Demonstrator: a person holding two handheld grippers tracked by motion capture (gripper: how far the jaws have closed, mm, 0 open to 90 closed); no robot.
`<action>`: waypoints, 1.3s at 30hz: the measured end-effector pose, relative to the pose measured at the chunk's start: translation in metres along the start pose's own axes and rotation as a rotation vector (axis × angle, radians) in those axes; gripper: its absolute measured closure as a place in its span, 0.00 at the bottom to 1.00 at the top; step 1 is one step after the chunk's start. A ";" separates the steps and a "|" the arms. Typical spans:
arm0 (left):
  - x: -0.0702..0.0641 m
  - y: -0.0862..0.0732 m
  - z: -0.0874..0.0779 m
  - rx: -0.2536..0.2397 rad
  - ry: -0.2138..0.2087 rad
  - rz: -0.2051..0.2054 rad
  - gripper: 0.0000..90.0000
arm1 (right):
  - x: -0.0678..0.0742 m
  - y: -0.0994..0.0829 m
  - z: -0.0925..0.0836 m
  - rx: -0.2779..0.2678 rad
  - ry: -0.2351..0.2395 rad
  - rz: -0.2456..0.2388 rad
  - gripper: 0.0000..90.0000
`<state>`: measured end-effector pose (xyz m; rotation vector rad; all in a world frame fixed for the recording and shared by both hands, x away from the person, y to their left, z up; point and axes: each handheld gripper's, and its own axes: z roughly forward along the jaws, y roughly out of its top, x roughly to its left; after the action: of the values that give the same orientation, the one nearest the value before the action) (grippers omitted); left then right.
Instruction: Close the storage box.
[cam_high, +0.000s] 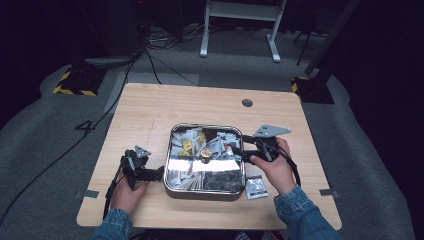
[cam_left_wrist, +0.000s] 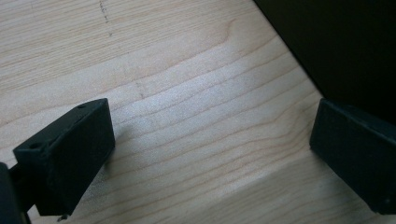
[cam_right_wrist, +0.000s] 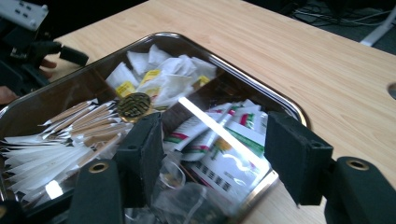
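The packets (cam_right_wrist: 219, 149) with red and green print lie in the near compartment of the metal tin (cam_high: 172, 187), which sits at the middle of the surface (cam_high: 150, 105). Judging from here, the main risk is a clumsy pick: the packets overlap and look slick, so a closing grip could catch several at once or slide off the top one. A shiny divider (cam_right_wrist: 219, 126) runs right through the gap between the fingers, and one finger could strike it or the tin's rim and shove the whole tin.

The right gripper (cam_right_wrist: 212, 154) hangs over that compartment with its fingers (cam_right_wrist: 140, 158) wide apart, the packets between and below them, nothing gripped. Whether the tips touch the packets I cannot tell. A loose packet (cam_high: 256, 186) lies on the surface just beside the tin's near right corner, close to the right hand.

The left gripper (cam_high: 159, 174) rests at the tin's left edge, fingers (cam_left_wrist: 70, 154) apart over bare wood and holding nothing.
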<state>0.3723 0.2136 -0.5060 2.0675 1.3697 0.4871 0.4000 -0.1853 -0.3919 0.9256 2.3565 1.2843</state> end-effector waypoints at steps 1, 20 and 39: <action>0.000 0.000 0.000 0.000 0.000 0.000 0.00 | -0.003 -0.002 -0.003 -0.007 -0.004 0.014 0.43; 0.000 0.000 0.000 -0.001 -0.003 0.002 0.00 | -0.049 -0.056 -0.046 0.027 -0.109 0.130 0.40; 0.002 0.001 0.001 0.000 -0.011 0.009 0.00 | -0.095 -0.125 -0.049 0.104 -0.213 0.237 0.34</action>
<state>0.3740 0.2144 -0.5059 2.0745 1.3542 0.4790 0.3951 -0.3286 -0.4728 1.3371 2.2157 1.0886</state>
